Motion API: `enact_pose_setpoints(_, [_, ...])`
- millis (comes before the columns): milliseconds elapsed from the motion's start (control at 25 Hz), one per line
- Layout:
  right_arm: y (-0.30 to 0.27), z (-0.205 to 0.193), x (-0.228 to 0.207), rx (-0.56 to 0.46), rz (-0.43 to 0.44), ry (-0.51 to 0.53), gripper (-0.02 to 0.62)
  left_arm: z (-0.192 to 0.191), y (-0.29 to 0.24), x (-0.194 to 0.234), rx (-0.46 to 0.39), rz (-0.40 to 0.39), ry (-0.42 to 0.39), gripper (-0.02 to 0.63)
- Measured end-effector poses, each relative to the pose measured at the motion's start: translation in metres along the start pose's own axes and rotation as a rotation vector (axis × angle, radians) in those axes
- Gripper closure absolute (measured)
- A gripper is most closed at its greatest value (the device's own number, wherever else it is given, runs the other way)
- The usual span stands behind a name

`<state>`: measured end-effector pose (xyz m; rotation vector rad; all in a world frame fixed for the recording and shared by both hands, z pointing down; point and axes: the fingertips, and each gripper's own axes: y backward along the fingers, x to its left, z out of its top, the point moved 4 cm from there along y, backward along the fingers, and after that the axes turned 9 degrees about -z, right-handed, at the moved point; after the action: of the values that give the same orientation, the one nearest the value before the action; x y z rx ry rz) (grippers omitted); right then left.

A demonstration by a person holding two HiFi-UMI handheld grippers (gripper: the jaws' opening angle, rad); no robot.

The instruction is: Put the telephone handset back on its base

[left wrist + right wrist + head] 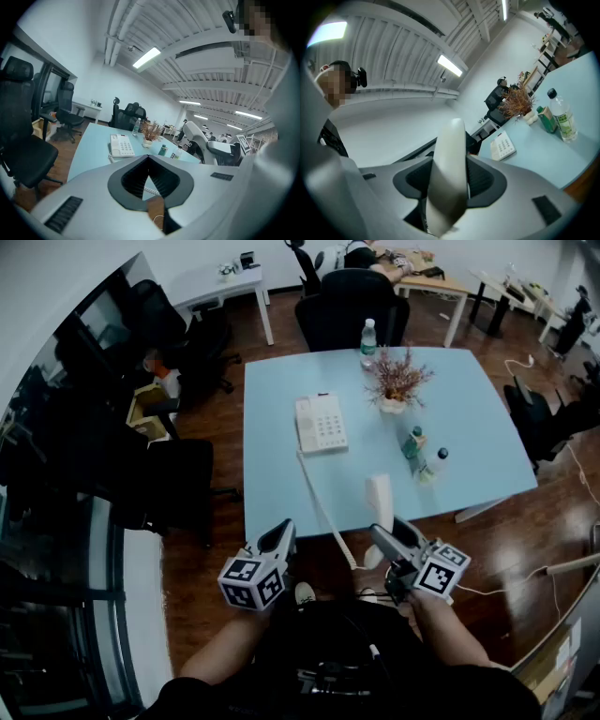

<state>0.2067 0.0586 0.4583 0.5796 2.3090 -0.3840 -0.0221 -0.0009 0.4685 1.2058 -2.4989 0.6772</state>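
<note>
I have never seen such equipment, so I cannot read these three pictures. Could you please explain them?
No robot: a person holds a two-jaw gripper in each hand. The head view looks down from a camera on the person's head; the other two views look along each gripper's jaws. On the light blue table stand a telephone base, a potted plant and three bottles. The right gripper is closed on the white handset, joined to the base by a coiled cord. The left gripper is shut and empty.
</note>
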Motion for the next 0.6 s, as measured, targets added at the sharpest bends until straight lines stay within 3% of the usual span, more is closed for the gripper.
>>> enact_pose_setpoints(600, [-0.036,-0.013,0.023,0.028,-0.026,0.039,0.362,0.007,0.024,0.039,-0.016,-0.009,0.018,0.606])
